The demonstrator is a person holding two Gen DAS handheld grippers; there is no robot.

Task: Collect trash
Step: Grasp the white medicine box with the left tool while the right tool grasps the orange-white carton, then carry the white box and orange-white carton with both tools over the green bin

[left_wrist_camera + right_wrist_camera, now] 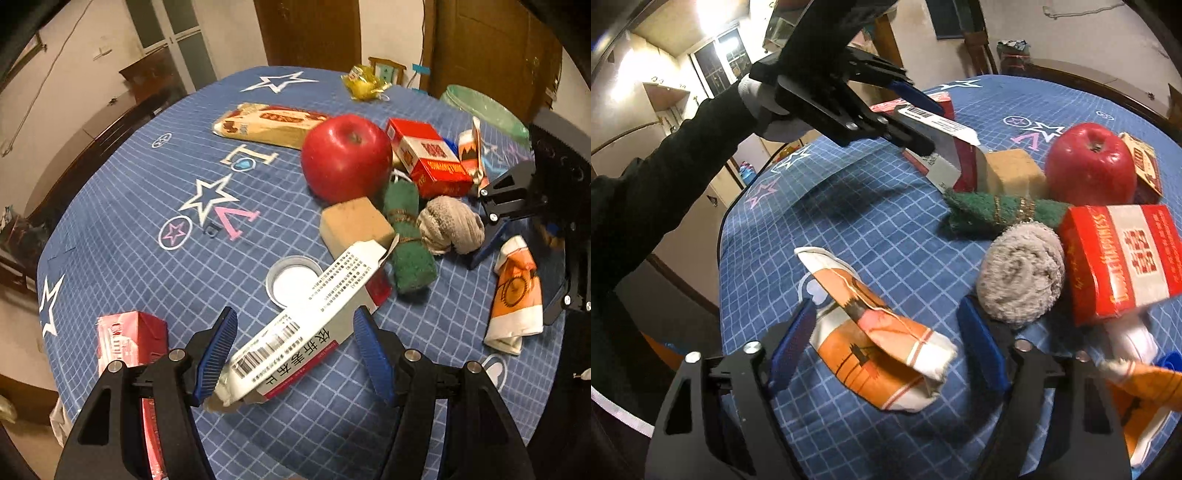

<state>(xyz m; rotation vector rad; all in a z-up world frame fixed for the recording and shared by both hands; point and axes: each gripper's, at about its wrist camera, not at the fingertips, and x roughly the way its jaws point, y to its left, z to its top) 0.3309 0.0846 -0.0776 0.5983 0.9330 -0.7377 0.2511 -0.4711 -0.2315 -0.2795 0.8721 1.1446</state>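
Okay, your left tongs (295,350) are spread around the white medicine box (306,325), one pad touching, not clamped. Right tongs (886,347) are apart, straddling the orange wrapper (882,354) on the near counter (868,236). Grasp step: close both, then carry to the green-lined bin (484,107) at far right.

The left gripper (295,350) has its blue-padded jaws spread wide, tilted downward. The right gripper (886,343) is likewise spread wide and angled down. A black-sleeved arm (665,177) with a white-gloved hand (768,110) carries the left gripper.
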